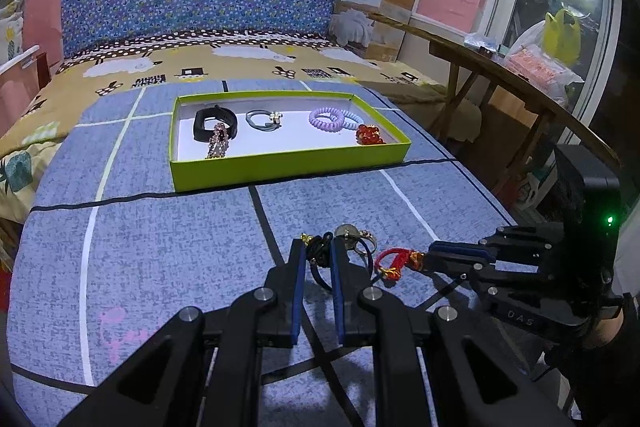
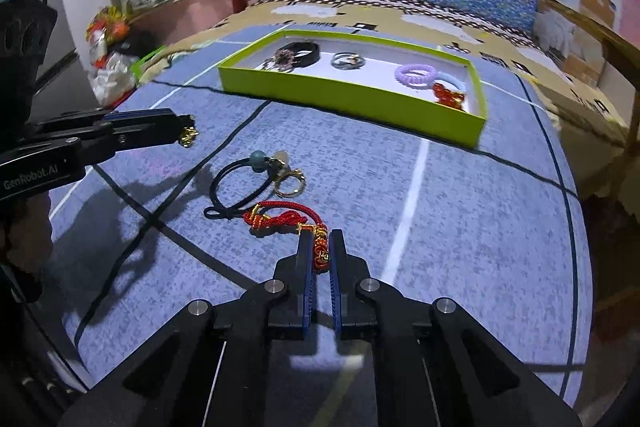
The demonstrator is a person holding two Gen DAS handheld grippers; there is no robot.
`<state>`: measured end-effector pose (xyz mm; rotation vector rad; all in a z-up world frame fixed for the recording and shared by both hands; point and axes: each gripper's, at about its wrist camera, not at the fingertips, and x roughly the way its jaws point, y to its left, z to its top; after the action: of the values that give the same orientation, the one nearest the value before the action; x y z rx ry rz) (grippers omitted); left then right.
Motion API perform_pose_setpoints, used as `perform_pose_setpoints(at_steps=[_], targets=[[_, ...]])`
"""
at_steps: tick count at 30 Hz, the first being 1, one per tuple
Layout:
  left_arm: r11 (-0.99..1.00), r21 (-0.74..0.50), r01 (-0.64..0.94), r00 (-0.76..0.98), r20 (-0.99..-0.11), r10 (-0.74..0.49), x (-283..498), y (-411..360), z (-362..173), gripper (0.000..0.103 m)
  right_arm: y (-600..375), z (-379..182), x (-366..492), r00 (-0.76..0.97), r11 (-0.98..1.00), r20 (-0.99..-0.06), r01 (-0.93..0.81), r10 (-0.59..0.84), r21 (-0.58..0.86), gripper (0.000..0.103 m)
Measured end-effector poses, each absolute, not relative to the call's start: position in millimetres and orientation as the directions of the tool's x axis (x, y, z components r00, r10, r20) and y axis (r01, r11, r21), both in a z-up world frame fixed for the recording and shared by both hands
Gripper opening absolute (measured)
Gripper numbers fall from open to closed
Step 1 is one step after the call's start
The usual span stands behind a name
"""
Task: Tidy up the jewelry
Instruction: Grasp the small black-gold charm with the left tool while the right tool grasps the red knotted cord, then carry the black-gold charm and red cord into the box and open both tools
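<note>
Left wrist view: left tongs point(image 1: 317, 247) clenched on a black cord piece with gold beads point(image 1: 316, 247), just above the blue checked bedspread point(image 1: 160, 247). Right tongs point(image 2: 320, 247) grasping the gold-bead end of the red braided bracelet point(image 2: 286, 217), which lies on the spread. Black hair tie point(image 2: 236, 187) with a teal bead and a gold ring point(image 2: 290, 183) lies loose just beyond it (touching the red cord, as far as I can tell). Green tray point(image 1: 288, 169) farther back holds black band point(image 1: 212, 123), grey tie point(image 1: 262, 119), purple coil ties point(image 1: 326, 119), red beads point(image 1: 370, 135).
</note>
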<state>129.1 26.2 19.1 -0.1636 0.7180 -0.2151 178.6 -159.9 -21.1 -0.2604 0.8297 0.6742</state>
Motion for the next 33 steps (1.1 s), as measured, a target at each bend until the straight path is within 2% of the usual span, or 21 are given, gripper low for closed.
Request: perform_pose_setpoints(at_steps=[20, 33], targets=[[0.966, -0.210, 0.151, 0.749, -0.614, -0.251, 125.3, 25.9, 31.6, 0.013, -176.6, 13.7, 173.2, 0.569, 0.801, -0.669, -0.594, 0.478, 0.067, 0.007], [0.972, -0.155, 0.179, 0.776, -0.584, -0.236, 154.6, 24.0, 50.7, 0.013, -174.7, 40.9, 203.1, 0.608, 0.807, -0.613, -0.585, 0.505, 0.084, 0.007]])
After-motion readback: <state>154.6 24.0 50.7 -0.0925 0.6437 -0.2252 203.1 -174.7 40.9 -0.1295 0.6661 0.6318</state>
